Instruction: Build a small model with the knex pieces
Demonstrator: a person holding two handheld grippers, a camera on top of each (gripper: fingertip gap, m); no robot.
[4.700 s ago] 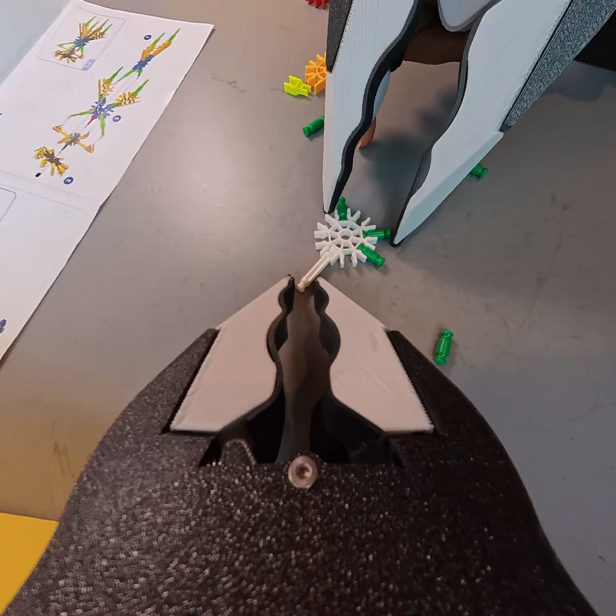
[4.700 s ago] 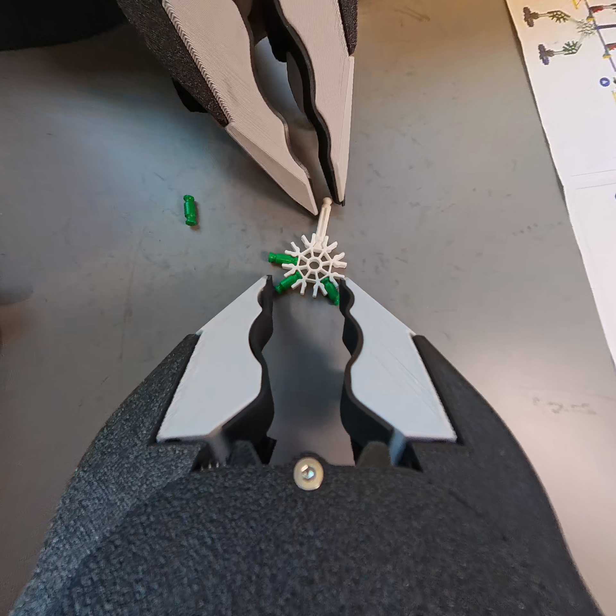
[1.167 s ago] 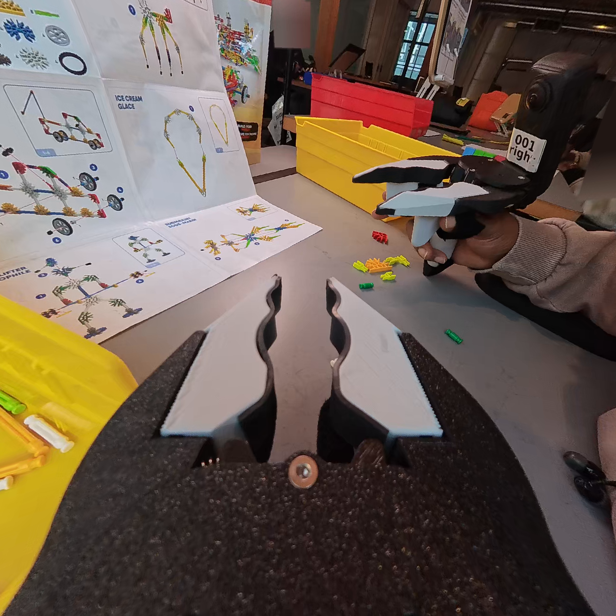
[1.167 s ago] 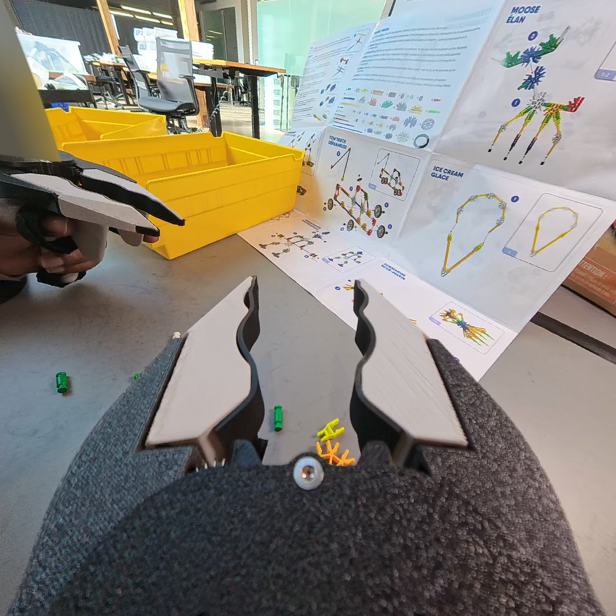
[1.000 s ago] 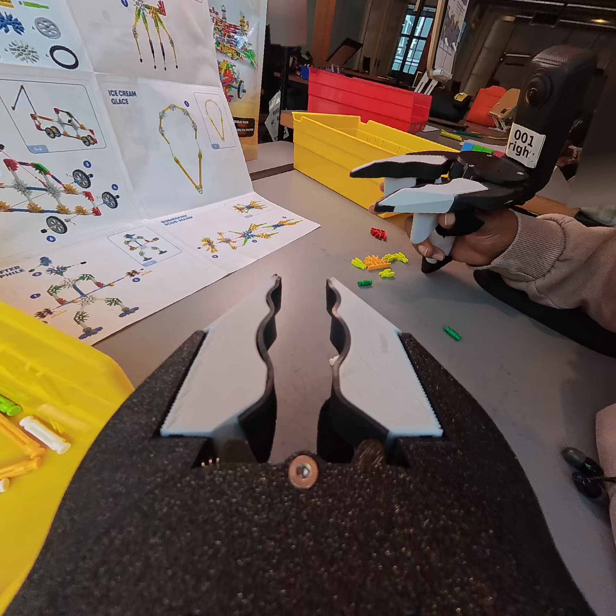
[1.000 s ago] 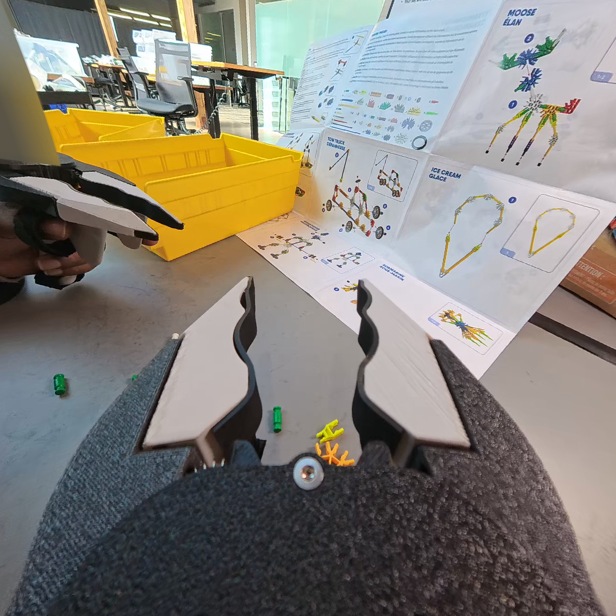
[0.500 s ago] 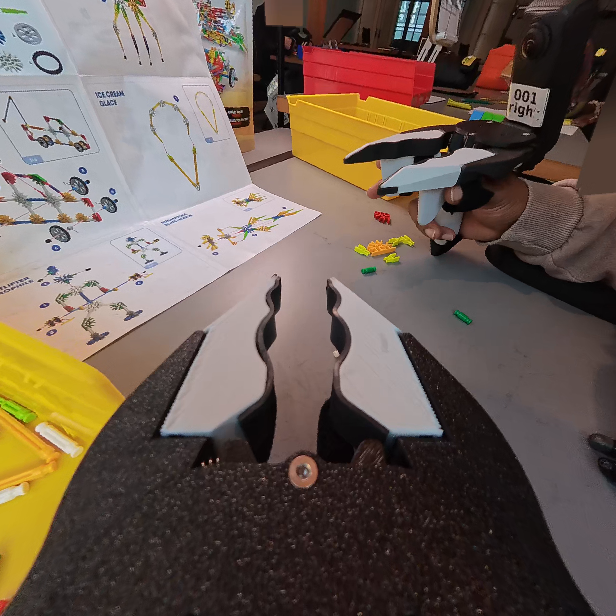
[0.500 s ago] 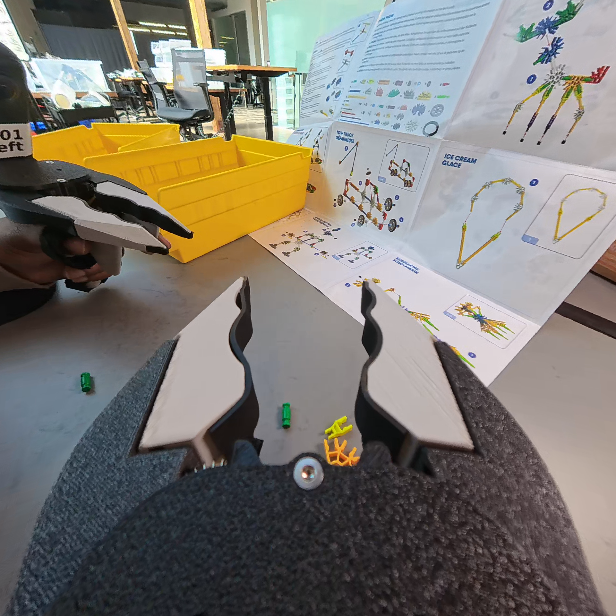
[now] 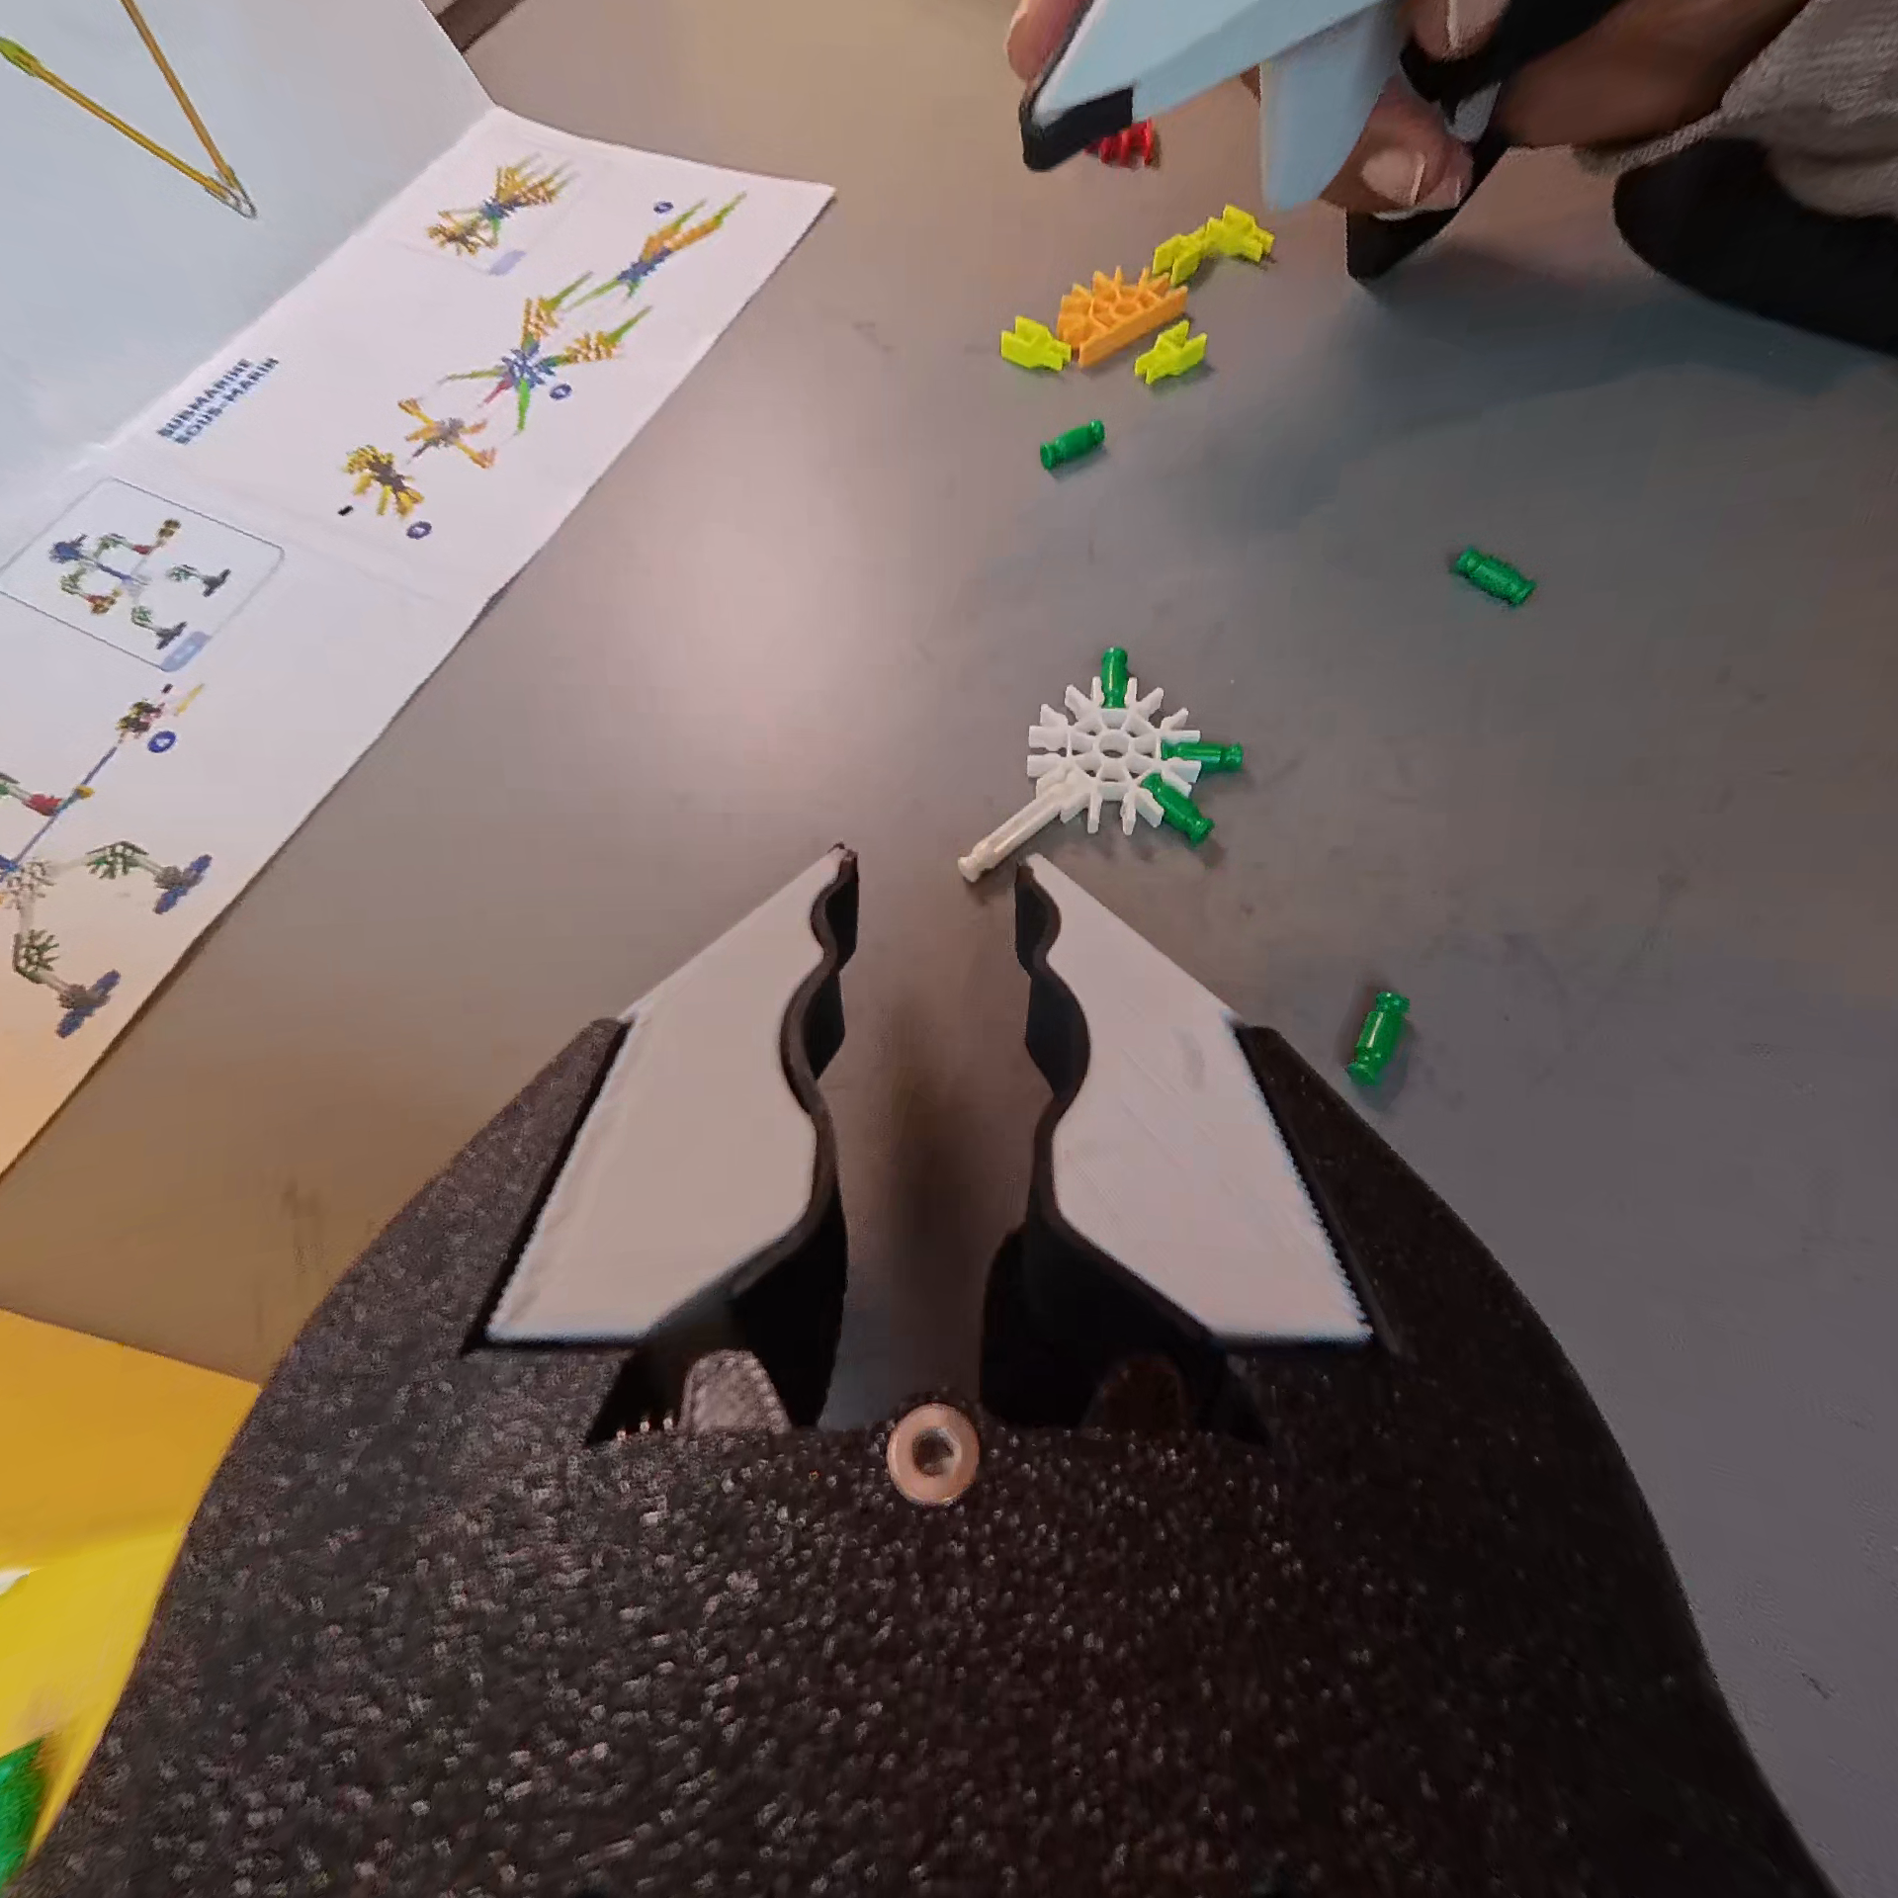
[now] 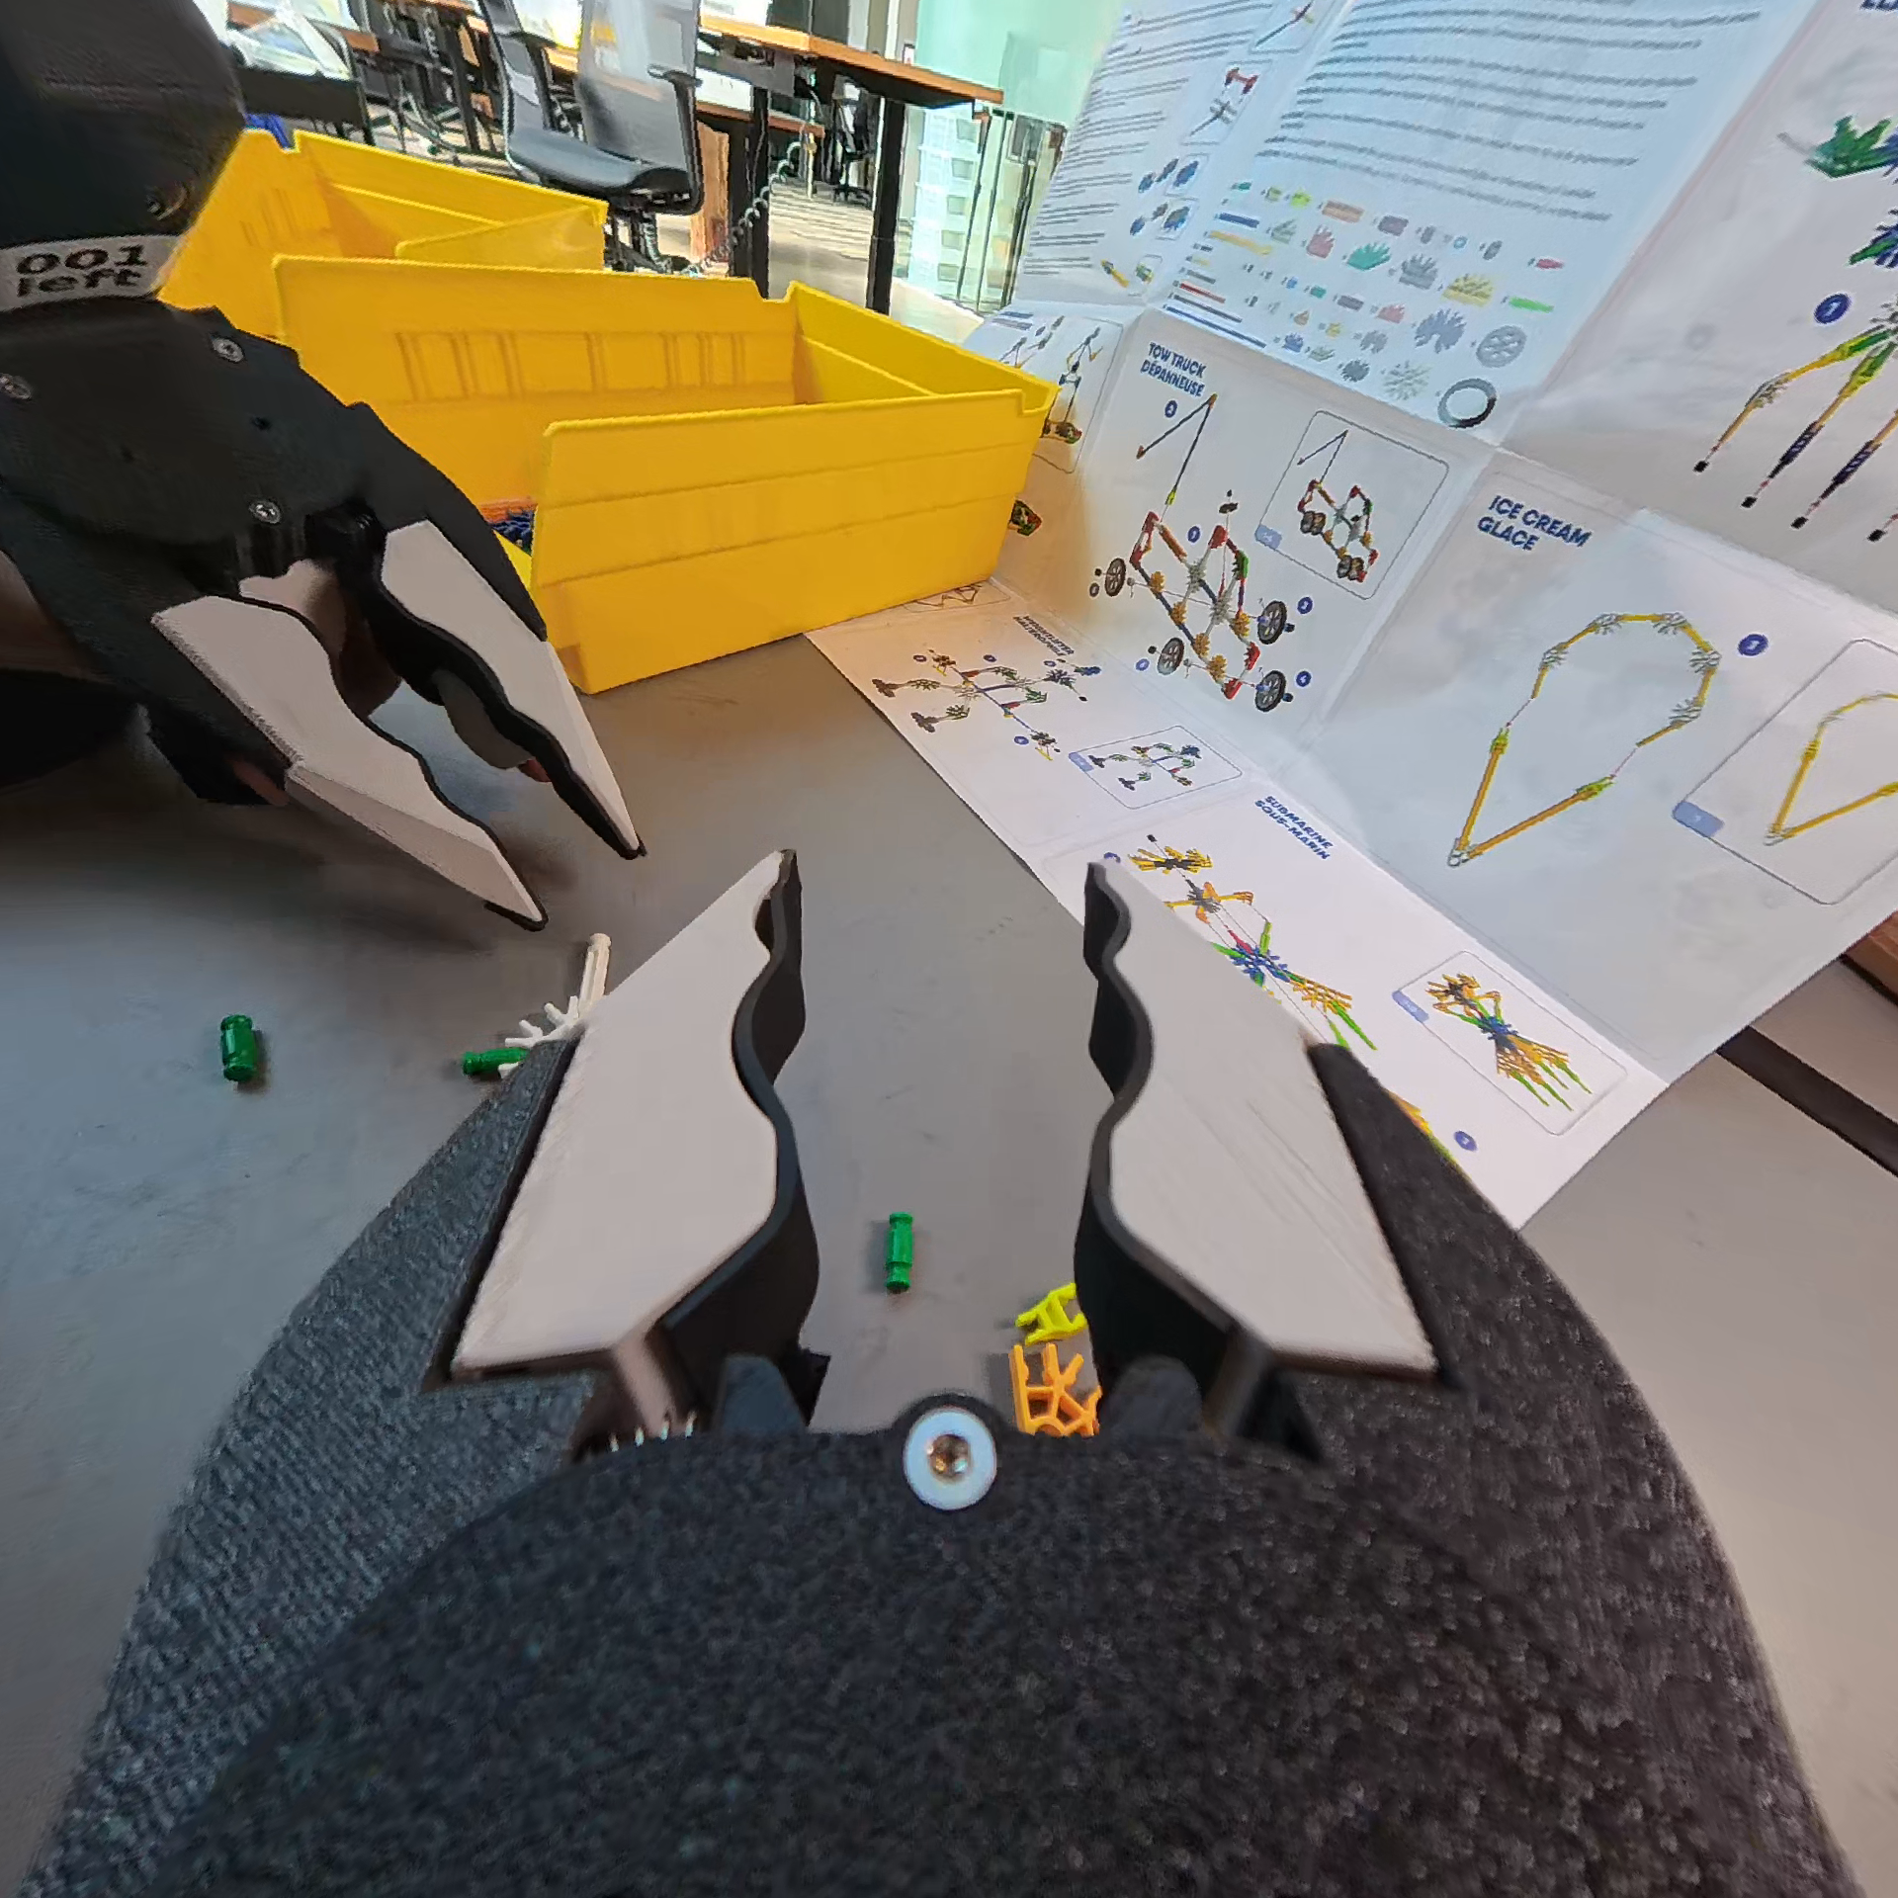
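A white snowflake-shaped connector lies on the grey table with three short green rods in its slots and a white rod pointing toward me. My left gripper is open and empty, tilted down, its tips just short of the white rod's end. In the right wrist view the left gripper hovers over the same piece, which is partly hidden behind my right finger. My right gripper is open and empty above the table, over a green rod.
Loose green rods, yellow-green clips and an orange fan connector lie on the table. A folded instruction sheet stands at the left. Yellow bins stand behind the left gripper. A person's hand holds the right gripper. The right tips stand about 9 cm off the green rod. It turns up in the left wrist view as well.
My left gripper has tipped down from level toward the table and now points at the white connector. My right gripper has tilted down slightly. Both stay open.
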